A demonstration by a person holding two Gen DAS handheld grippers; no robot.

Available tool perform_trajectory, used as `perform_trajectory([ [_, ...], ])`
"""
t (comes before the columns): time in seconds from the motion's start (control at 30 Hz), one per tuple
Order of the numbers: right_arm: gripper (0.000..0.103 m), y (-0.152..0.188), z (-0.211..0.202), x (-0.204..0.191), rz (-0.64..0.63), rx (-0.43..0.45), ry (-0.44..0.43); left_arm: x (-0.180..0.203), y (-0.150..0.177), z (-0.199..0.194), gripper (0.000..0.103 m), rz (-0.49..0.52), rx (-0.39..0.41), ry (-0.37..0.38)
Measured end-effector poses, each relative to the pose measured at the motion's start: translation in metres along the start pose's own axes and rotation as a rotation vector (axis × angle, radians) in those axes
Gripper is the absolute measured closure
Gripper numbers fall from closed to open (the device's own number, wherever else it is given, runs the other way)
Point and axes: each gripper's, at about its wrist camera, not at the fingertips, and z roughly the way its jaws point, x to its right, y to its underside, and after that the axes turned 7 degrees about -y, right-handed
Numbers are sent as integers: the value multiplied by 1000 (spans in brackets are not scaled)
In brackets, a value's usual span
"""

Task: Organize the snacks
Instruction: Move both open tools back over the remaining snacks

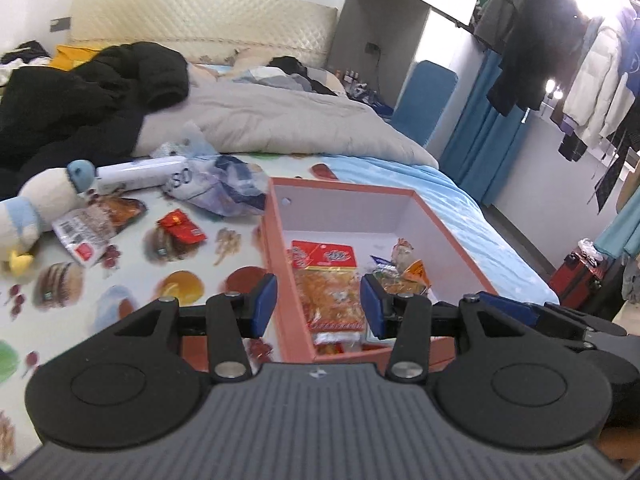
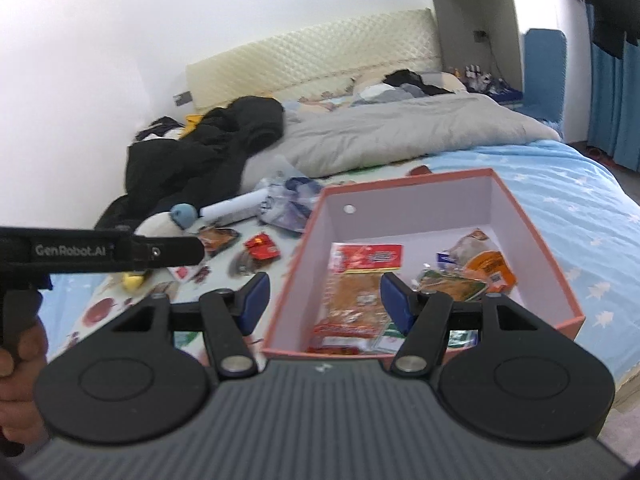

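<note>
Both tools spread wide, holding nothing: left tool [image 1: 319, 304], right tool [image 2: 325, 304] above box [image 1: 276, 248] on bed [image 1: 460, 200]. Snack packs [image 1: 332, 280] lie inside; red packet [image 1: 181, 226] outside.

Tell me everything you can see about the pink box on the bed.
The box is an open rectangular box with no lid, looking like cardboard: salmon pink outside and on the rim, pale lilac-white inside. Its far wall has one small round hole. It sits upright on the bed, partly on the fruit-print mat and partly on the blue sheet. Inside lie several snack packets, the largest a red-topped packet flat on the bottom. Both grippers, open, are near its front; neither visibly touches it.
</note>
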Motion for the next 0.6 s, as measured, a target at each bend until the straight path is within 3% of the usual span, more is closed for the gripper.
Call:
perform_trajectory([
  [0.37, 39, 21, -24, -44, -13, -30, -72, -28, 39, -85, 51, -33, 59, -107],
  [0.6, 39, 39, -35, -69, -34, -62, -112, -53, 62, -105, 51, -86, 32, -138],
])
